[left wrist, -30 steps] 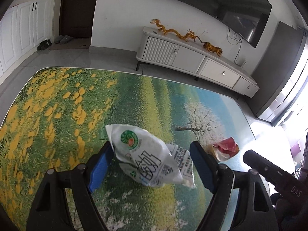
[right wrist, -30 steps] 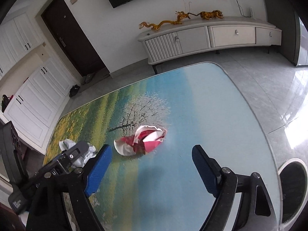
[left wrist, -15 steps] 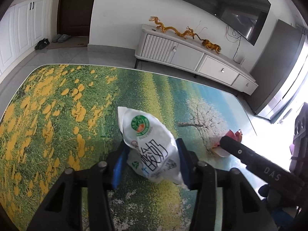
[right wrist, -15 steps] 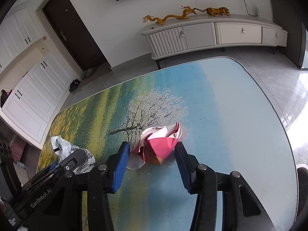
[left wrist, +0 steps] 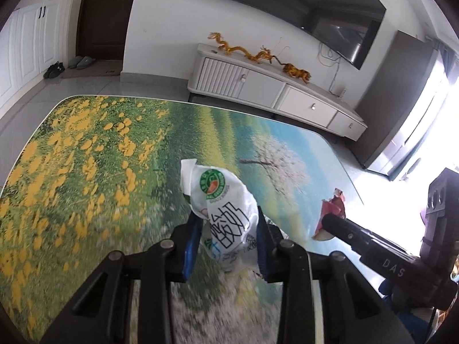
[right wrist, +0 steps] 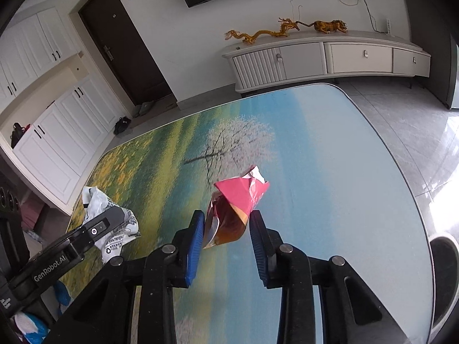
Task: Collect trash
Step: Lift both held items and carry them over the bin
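Landscape-print table [right wrist: 358,200] (sideboard [right wrist: 330,57] beyond)

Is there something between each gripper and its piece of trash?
No. The left gripper is closed on the white wrapper, and the right gripper on the red wrapper.
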`<state>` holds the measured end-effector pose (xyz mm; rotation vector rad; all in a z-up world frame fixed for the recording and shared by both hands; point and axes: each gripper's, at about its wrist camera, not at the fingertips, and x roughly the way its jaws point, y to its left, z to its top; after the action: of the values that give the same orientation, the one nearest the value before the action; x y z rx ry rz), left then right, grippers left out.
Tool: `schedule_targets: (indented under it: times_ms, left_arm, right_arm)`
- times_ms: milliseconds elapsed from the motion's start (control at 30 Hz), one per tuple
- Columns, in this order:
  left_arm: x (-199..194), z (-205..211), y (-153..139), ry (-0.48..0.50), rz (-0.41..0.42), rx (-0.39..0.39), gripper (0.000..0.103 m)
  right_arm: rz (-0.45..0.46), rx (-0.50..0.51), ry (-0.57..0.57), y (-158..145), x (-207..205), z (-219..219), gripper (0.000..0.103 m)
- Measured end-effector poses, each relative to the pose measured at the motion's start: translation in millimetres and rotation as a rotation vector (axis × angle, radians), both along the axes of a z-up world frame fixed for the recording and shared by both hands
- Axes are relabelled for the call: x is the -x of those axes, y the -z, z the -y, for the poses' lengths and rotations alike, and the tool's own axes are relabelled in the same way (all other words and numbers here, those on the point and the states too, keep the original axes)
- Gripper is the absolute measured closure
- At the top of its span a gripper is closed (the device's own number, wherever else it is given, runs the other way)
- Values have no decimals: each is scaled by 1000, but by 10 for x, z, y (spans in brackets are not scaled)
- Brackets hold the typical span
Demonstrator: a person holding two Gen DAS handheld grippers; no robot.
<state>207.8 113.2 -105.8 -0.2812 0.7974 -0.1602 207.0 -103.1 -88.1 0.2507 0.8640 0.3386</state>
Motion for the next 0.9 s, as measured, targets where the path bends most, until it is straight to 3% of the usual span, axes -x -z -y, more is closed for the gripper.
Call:
schedule_targets:
  times_ms: [500,900]
  left_arm:
    - [748,272,-556,50,118,-28,72]
    - [1134,784,-980,151,197,-41,72]
  right_arm:
    - [112,-24,3,-442,952,265,74]
    - [221,-44,116,-728,1581,843,74]
